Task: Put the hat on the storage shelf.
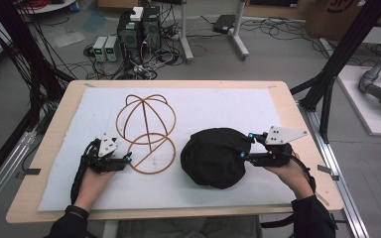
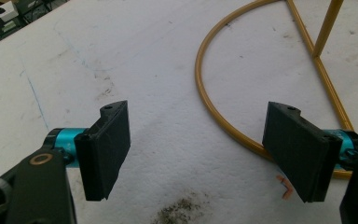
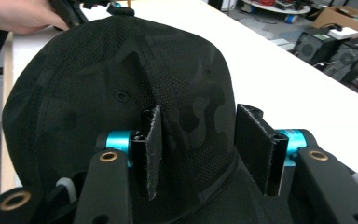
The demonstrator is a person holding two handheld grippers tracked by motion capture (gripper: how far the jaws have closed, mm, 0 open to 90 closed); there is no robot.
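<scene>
Black cap [image 1: 213,157] lies on the tabletop [image 1: 54,129], right of the bare wire stand [image 1: 146,131]; hanging seemingly not yet begun. Right gripper [image 3: 205,149], jaws parted, straddles the cap's edge; left gripper [image 2: 203,156] spread wide, holding nothing.

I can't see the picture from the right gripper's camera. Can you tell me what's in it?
A black cap sits right in front of the right gripper, whose two black jaws stand a little apart with a fold of the cap between them. The cap lies on a white table cover, and a hand with the other gripper shows behind it.
</scene>
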